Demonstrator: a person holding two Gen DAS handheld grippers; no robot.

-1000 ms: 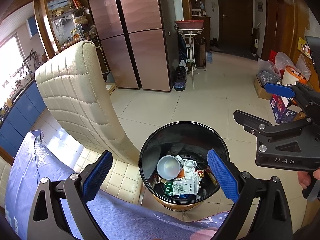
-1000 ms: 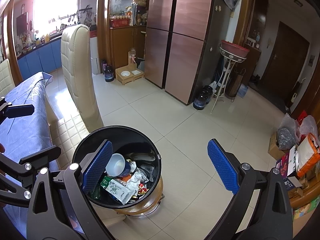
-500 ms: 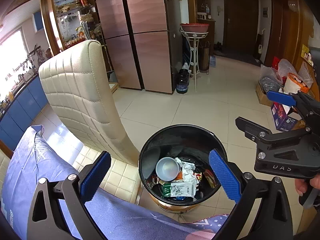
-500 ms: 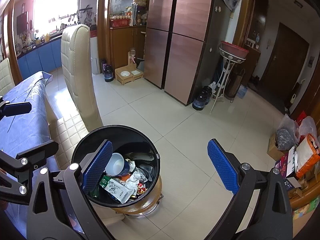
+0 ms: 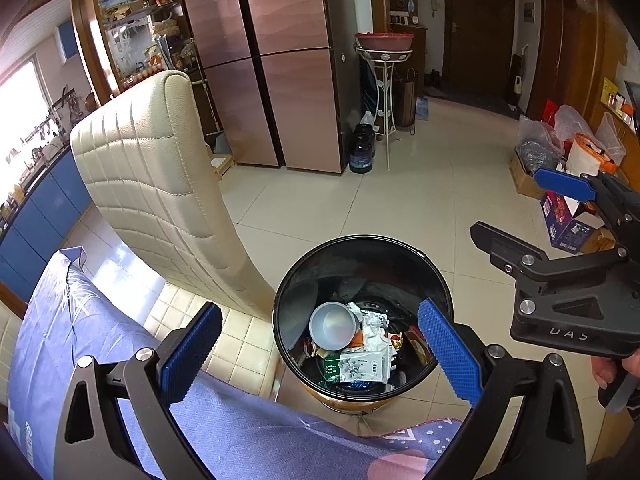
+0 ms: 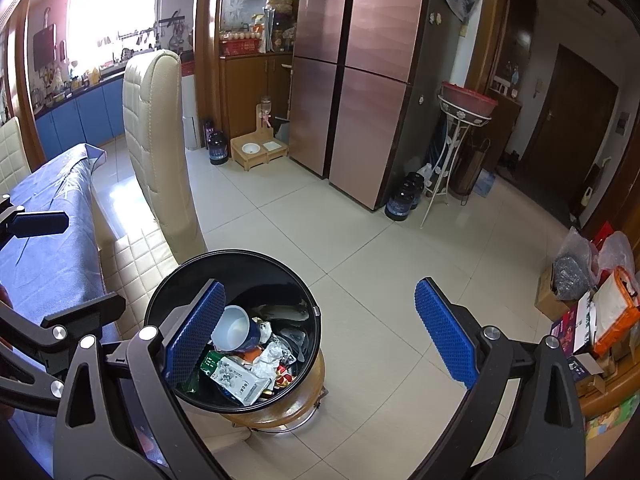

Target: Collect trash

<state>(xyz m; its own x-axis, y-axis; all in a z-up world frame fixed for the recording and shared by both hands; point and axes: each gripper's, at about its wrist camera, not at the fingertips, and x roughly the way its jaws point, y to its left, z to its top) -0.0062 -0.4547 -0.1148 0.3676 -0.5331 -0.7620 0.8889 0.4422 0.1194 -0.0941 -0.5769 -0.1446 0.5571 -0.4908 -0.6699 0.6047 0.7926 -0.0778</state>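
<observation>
A round black trash bin [image 5: 362,245] stands on the floor by the table edge; it also shows in the right wrist view [image 6: 240,258]. Inside lie a pale cup [image 5: 334,325], a white-green carton [image 5: 358,366] and crumpled wrappers [image 5: 376,326]. My left gripper [image 5: 320,356] is open and empty, held above the bin. My right gripper [image 6: 320,340] is open and empty, above the floor just right of the bin; it shows at the right of the left wrist view [image 5: 576,292].
A cream quilted chair [image 5: 160,184] stands left of the bin. A table with a blue patterned cloth [image 5: 80,340] lies below me. Copper fridge [image 5: 288,64], a plant stand [image 5: 384,92], dark jugs [image 6: 404,200], and boxes and bags [image 6: 592,300] at the right.
Both grippers have risen and drawn back slightly from the bin. Both stay open and empty.
</observation>
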